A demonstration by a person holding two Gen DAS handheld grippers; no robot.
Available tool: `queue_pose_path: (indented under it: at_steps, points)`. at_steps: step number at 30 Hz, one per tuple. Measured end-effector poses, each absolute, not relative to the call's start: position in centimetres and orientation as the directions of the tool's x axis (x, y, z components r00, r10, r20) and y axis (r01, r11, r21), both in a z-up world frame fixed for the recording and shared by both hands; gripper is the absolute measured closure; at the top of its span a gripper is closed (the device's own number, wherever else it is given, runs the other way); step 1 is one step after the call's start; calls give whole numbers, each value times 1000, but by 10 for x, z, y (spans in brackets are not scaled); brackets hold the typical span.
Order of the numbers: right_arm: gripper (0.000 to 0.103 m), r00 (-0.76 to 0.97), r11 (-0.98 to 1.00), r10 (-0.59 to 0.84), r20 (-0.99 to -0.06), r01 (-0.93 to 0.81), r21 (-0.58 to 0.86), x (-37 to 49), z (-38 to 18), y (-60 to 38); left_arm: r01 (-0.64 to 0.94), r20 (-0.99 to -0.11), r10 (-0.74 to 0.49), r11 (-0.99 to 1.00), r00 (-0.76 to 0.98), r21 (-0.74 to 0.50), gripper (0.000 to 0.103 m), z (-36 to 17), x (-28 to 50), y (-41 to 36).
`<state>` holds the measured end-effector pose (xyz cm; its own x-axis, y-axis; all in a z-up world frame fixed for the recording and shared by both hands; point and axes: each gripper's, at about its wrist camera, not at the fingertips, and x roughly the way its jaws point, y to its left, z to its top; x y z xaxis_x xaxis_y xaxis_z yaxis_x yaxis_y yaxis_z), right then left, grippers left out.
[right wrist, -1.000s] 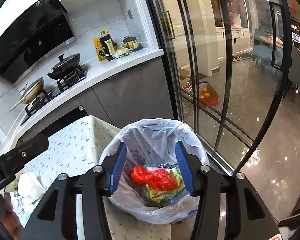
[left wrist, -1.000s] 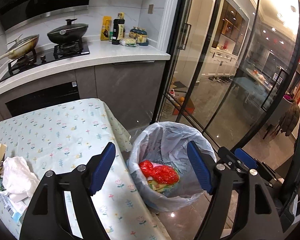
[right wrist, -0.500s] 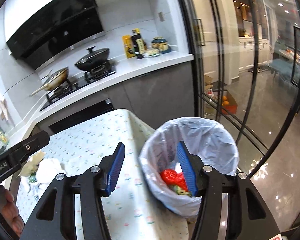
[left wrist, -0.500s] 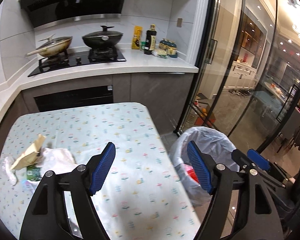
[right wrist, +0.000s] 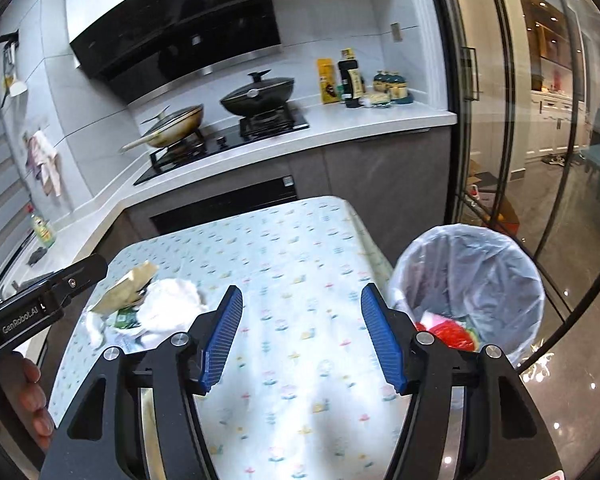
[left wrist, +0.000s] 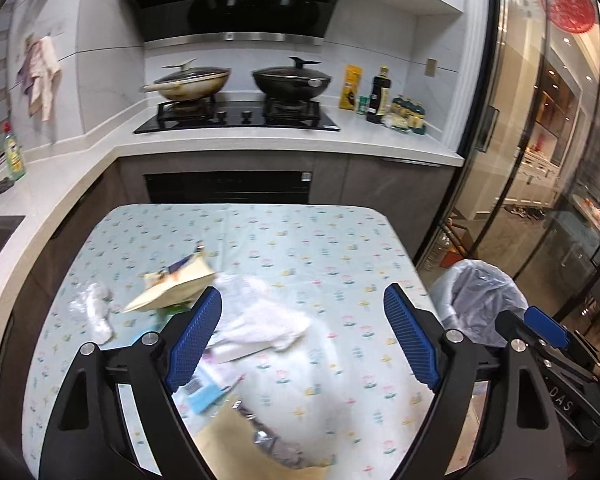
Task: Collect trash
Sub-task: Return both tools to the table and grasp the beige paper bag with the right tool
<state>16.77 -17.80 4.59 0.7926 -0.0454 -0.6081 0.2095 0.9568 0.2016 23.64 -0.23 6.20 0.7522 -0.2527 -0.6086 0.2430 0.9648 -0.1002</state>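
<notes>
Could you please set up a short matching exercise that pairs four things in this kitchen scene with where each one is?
Things:
1. crumpled white tissue
2. red wrapper
3. black lidded wok
4. green bottle

Places:
A. on the stove burner
B. on the flowered tablecloth
C. inside the lined trash bin
D. on the counter at the far left, near the sink

Pairs: 1-B, 2-C, 3-A, 4-D
</notes>
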Motion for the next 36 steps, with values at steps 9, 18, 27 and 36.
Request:
queue_pose_path:
  at_steps: [9, 18, 27, 36]
  points:
    - [41, 760, 972, 31, -649, 127, 195, 176, 27, -107, 142, -631, -164, 986, 758, -85, 21, 46, 233, 84]
    - [40, 662, 981, 126, -739, 28, 192, 165, -28, -36, 56, -687, -106, 994, 719, -95, 20, 8, 224, 145]
    - [30, 578, 992, 122, -807, -52, 112, 159, -73, 11, 43, -746, -92, 995, 660, -85, 20, -33, 208, 164]
    - [56, 536, 996, 93, -839, -64, 69, 160, -103, 14, 43, -759, -80, 997, 646, -68, 20, -44, 207, 164]
